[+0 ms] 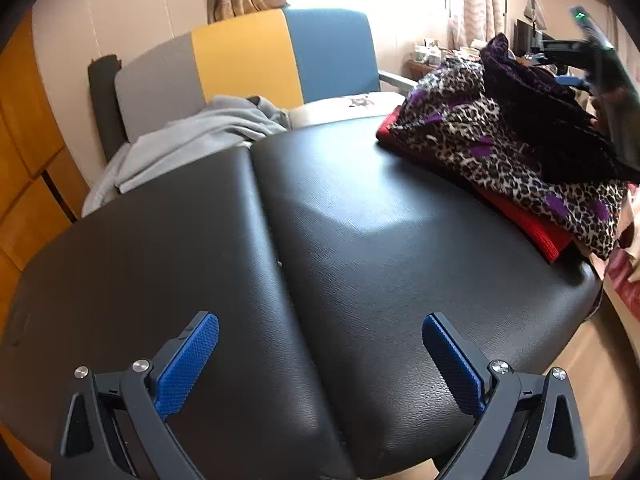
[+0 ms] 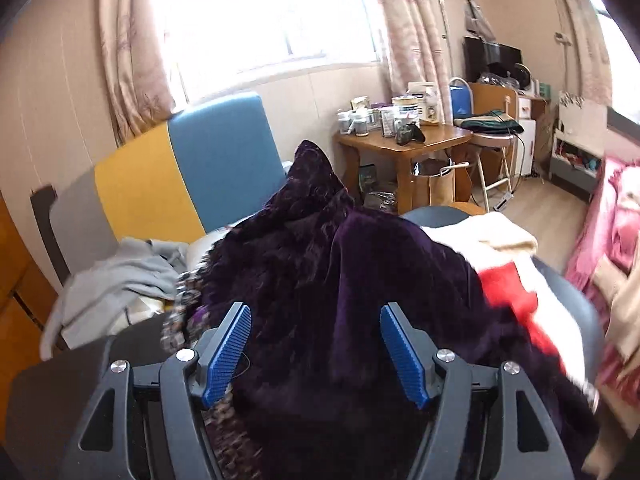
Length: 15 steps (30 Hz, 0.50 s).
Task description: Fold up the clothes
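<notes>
Purple garment (image 2: 340, 280) lies under wide-open right gripper (image 2: 316, 352).

Black padded table (image 1: 360, 240), tricolour chair back (image 1: 248, 64), wooden side table (image 2: 404, 144), curtains (image 2: 132, 60), monitor (image 2: 494, 60).

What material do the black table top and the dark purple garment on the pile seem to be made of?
Black table top: probably vinyl or faux leather; fine grain, soft sheen, a seam down the middle.
Dark purple garment: probably velvet; deep pile with shifting shine on its folds.

place: home bedroom | evidence: curtained window (image 2: 276, 20), cluttered wooden table (image 2: 404, 140), pink bedding (image 2: 616, 232)
</notes>
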{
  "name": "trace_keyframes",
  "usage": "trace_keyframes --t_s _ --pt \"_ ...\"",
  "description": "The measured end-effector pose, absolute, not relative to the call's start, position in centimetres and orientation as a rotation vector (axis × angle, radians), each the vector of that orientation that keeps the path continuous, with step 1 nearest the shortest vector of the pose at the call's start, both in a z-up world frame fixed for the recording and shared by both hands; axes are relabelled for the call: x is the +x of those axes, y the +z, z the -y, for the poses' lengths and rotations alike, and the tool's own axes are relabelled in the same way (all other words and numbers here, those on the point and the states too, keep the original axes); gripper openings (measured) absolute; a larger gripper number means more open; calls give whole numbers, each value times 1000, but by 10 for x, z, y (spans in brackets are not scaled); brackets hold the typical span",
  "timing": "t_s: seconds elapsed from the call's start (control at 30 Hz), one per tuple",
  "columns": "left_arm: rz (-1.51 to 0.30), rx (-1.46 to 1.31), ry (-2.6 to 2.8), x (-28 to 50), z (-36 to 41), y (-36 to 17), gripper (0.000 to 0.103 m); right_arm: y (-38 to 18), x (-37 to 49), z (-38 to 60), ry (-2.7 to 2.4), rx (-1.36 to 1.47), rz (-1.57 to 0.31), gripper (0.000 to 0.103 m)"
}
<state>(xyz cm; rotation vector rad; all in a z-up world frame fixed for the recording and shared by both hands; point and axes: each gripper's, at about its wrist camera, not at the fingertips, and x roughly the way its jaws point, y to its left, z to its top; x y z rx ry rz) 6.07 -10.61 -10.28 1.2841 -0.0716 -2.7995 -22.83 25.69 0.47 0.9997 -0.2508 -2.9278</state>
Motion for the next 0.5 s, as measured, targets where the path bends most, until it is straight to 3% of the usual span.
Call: trace_keyframes --t_s 0.37,0.43,0.47,0.5 --pt "-37 1325 -2752 66 121 -116 103 -58 -261 -246 -2830 1323 11 70" --pt "-59 1322 -2740 69 127 -115 103 -55 -254 -242 -2852 1325 -17 54" --pt "-69 1318 -2736 70 129 -114 103 -51 -251 -241 -2871 1308 -25 27" --pt "-81 1312 -2731 74 133 -113 103 -47 -247 -240 -2882 1287 -22 19"
